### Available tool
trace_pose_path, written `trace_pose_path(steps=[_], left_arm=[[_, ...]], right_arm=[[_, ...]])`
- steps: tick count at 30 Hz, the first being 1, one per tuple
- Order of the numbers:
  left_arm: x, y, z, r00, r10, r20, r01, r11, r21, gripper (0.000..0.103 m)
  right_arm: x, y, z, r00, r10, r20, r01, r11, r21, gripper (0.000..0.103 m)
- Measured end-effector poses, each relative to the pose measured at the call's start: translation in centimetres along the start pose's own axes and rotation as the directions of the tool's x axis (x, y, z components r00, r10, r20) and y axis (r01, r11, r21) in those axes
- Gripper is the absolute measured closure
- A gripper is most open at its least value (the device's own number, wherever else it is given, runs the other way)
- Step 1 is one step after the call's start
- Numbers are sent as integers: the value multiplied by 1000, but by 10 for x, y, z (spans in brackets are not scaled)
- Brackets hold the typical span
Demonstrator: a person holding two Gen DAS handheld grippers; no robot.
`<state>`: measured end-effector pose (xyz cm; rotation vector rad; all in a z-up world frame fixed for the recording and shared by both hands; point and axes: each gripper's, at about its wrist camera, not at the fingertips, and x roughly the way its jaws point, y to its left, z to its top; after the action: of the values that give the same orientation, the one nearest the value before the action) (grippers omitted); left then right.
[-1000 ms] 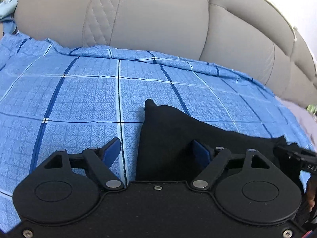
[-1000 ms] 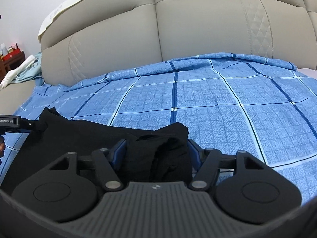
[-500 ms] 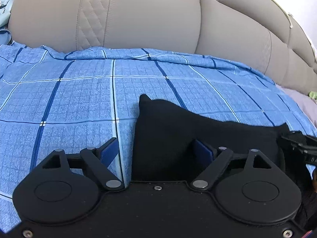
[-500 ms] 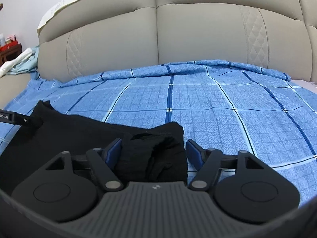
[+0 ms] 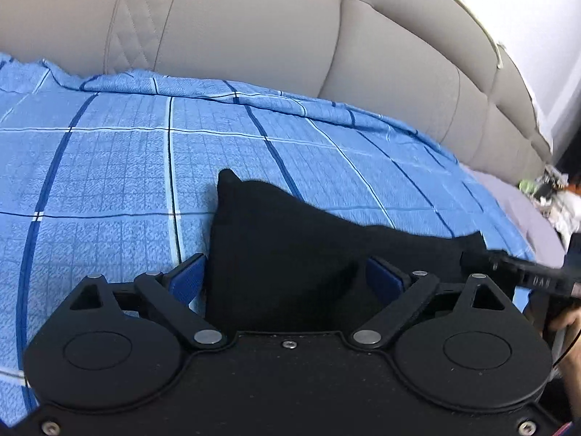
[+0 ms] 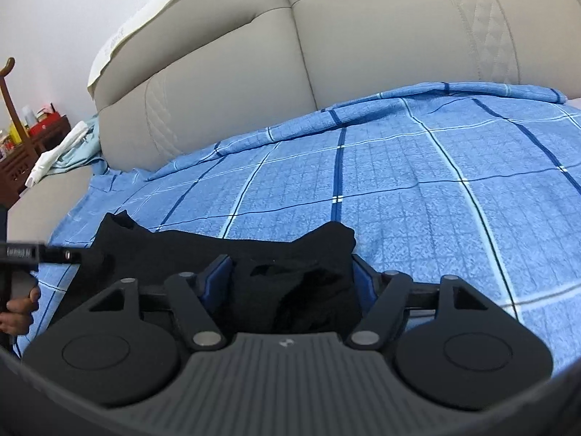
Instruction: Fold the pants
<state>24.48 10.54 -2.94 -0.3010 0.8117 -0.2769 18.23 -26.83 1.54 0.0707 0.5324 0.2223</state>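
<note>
We hold black pants (image 5: 290,254) over the bedsheet (image 5: 109,167).
Our left gripper (image 5: 287,278) and right gripper (image 6: 290,276) stand spread, cloth between at 12 o'clock.

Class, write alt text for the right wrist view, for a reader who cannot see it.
The right gripper, fingers apart, straddles bunched black pants on a blue checked bedsheet. A beige padded headboard rises behind; the left gripper reaches the pants' far corner.

Ahead of my gripper I see a blue checked bedsheet (image 6: 399,167), a beige padded headboard (image 6: 254,54) behind it.
</note>
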Motion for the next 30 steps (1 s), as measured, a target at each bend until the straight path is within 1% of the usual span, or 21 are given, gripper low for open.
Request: trace_pose_path(steps=[4,6,9,13,14,15,17,18,20,21,22,23,24,25,27,28,30], left_arm=[[4,-2,4,1000,9,-7,-9,1000,25,13],[3,-5,3,1000,17,-15,-16,998,61,14],[2,-6,0,1000,11,-22,-9,995,101,14],[0,-5,-1,1000,0,-15,2,993,115,14],[1,-5,-1,1000,-1,-10,2,993,115,14],[2,-5,-1,1000,-1,-6,2,993,116,14],[5,-6,0,1000,2,3,-2,993,119,14],[7,-7,0,1000,4,5,-4,993,120,14],[8,-8,1,1000,6,9,-7,993,121,14],[8,-7,1,1000,6,10,-7,993,119,14],[8,-7,1,1000,5,12,-6,993,119,14],[8,-7,0,1000,4,14,-5,993,121,14],[8,-7,0,1000,3,14,-5,993,121,14],[8,-7,0,1000,4,15,-6,993,121,14],[7,-6,0,1000,6,15,-8,993,120,14],[7,-6,-1,1000,5,16,-7,993,119,14],[7,-6,-2,1000,4,23,-7,993,117,14]], right_arm=[[0,3,0,1000,5,-8,-5,1000,-7,33],[-5,3,0,1000,-1,-15,1,1000,-7,40],[-17,0,-5,1000,6,-30,-5,1000,14,42],[-31,0,-16,999,-5,-48,5,1000,5,41],[-31,-1,-17,999,0,-48,0,1000,7,39],[-30,-1,-17,999,4,-49,-4,1000,5,31],[-25,-2,-14,999,16,-47,-16,1000,3,31],[-21,-3,-11,999,22,-41,-21,1000,13,34],[-15,-1,-8,1000,12,-17,-12,999,34,47],[-10,2,-6,1000,-29,-7,29,999,32,70],[-5,5,-4,996,-84,-3,84,996,23,81],[-2,5,-2,996,-94,2,94,995,25,82],[-2,5,1,996,-89,8,88,996,30,65],[-6,2,4,995,-94,38,92,995,47,56],[-22,-5,8,984,-122,130,106,987,122,23],[-32,-8,10,979,-124,164,100,984,145,19],[-50,-9,9,971,-154,184,126,979,159,19]])
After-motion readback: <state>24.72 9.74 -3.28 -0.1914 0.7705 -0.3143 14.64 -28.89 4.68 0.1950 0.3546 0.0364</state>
